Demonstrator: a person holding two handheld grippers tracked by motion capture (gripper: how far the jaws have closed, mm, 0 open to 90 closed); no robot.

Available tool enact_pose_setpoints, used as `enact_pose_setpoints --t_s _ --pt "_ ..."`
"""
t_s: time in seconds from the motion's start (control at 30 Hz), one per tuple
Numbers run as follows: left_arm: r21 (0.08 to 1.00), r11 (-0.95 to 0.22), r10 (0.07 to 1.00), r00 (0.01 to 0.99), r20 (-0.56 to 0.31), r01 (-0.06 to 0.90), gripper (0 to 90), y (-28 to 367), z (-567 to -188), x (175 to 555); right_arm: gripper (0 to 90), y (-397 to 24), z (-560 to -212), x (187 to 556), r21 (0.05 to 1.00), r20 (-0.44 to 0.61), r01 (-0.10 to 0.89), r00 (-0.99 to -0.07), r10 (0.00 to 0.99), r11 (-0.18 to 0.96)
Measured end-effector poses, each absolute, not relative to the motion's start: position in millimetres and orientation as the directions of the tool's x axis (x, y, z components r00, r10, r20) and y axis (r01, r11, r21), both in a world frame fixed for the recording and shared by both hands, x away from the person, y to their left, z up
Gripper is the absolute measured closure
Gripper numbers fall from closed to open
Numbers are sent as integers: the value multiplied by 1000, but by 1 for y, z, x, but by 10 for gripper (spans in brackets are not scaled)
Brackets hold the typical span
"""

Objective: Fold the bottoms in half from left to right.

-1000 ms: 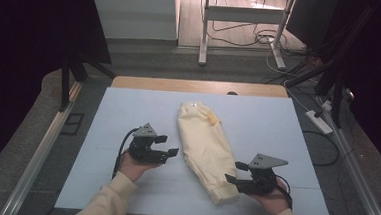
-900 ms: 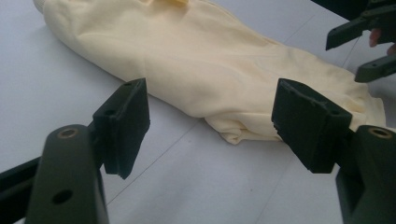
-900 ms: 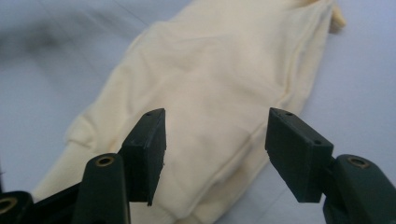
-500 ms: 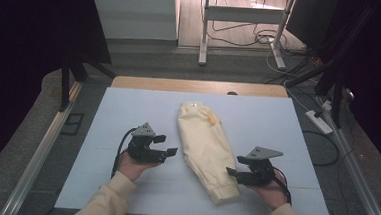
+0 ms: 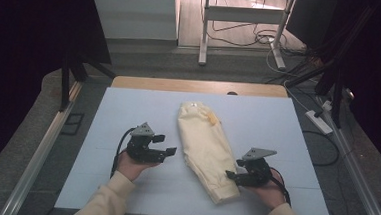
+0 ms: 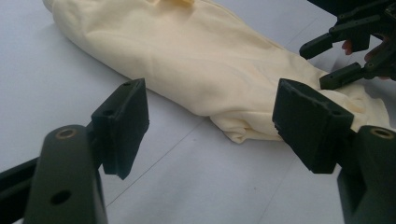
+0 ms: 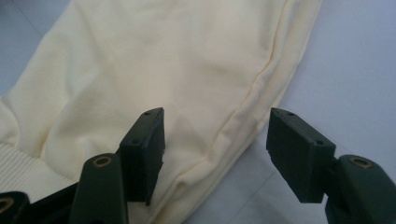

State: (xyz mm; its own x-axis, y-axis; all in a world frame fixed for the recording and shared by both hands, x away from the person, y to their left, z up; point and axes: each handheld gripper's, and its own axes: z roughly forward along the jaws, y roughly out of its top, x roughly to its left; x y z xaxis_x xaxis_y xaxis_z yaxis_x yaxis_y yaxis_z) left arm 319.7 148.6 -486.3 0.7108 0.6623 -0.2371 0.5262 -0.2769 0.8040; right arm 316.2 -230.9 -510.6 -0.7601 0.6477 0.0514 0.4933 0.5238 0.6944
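Note:
A cream garment [image 5: 204, 143] lies folded into a long strip on the light blue table [image 5: 128, 113], running from the far middle toward the near right. My left gripper [image 5: 168, 144] rests just left of it, open and empty; in the left gripper view its jaws [image 6: 210, 126] frame the garment [image 6: 201, 60] near its ribbed end. My right gripper [image 5: 232, 169] is at the garment's near right edge, open. In the right gripper view the gripper [image 7: 217, 149] straddles the side seam of the cloth [image 7: 163, 60] without pinching it. The right gripper [image 6: 315, 65] also appears beyond the cloth.
A wooden strip [image 5: 200, 86] borders the table's far edge. A white power strip [image 5: 318, 120] and cables lie on the floor to the right. Metal stand legs [image 5: 203, 28] rise behind the table. Bare table surface stretches to the left and far right.
My right gripper has edged a little farther up and in toward the garment's edge. The left gripper and the garment have stayed put.

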Motion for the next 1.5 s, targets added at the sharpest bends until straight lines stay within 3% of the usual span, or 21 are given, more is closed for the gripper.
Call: enact_pose_setpoints --t_s 0.4,0.5,0.57,0.63,0.83,1.5 --pt "803 -287 669 709 -222 522 271 148 -487 319 414 -233 -518 315 648 146 590 -716 683 481" --pt "806 -290 673 709 -212 516 271 147 -487 319 475 -233 -518 315 650 162 593 -720 674 476" --pt "808 -290 674 709 -208 513 271 147 -486 319 590 -233 -518 314 645 181 597 -726 664 477" --pt "809 -291 675 709 -206 511 271 147 -486 319 645 -231 -518 313 638 201 603 -731 652 479" --pt "806 -293 674 709 -207 514 270 146 -487 319 730 -230 -518 313 631 242 619 -730 640 467" --pt "809 -285 676 706 -211 514 270 148 -487 320 763 -196 -521 292 640 287 586 -782 554 497"
